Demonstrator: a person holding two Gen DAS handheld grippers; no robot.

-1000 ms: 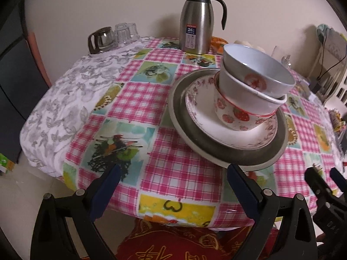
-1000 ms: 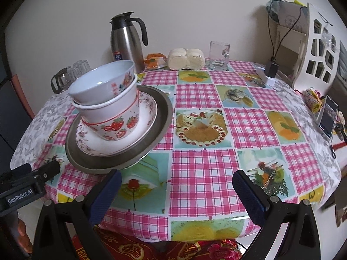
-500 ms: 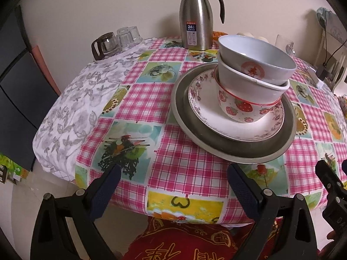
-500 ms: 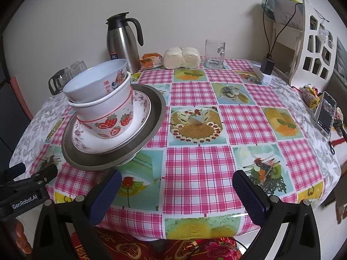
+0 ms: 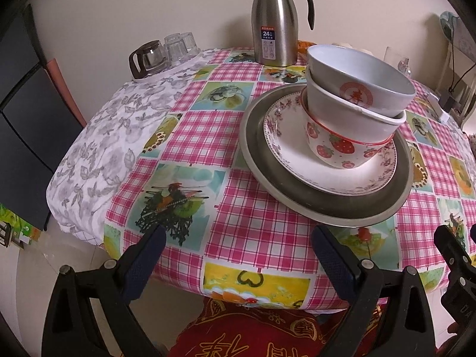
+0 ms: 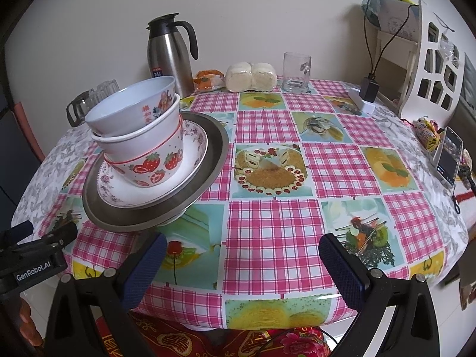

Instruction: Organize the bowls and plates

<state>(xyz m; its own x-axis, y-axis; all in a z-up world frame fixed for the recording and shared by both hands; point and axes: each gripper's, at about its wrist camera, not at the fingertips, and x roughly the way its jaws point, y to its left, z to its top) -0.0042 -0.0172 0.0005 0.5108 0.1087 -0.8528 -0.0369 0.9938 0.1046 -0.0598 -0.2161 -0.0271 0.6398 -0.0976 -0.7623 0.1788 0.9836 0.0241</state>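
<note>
A stack stands on the checked tablecloth: a large metal plate (image 5: 351, 205) (image 6: 208, 178), a white floral plate (image 5: 297, 160) (image 6: 119, 190) on it, then a strawberry bowl (image 5: 342, 148) (image 6: 154, 166), a plain white bowl (image 5: 342, 113) (image 6: 142, 134) and a white bowl with red print (image 5: 357, 74) (image 6: 131, 101) nested on top. My left gripper (image 5: 238, 264) is open and empty at the table's near edge, left of the stack. My right gripper (image 6: 241, 267) is open and empty at the near edge, right of the stack.
A steel thermos jug (image 5: 275, 20) (image 6: 169, 50) stands at the back. A glass pot and glasses (image 5: 160, 55) sit back left. Wrapped buns (image 6: 250, 77), a glass mug (image 6: 296, 71), a charger (image 6: 369, 92) and a phone (image 6: 449, 156) lie to the right. A white chair (image 6: 431, 68) stands beside the table.
Both grippers have drawn back a little and shifted; the stack now sits slightly lower and farther right in the left view. Nothing on the table has moved.
</note>
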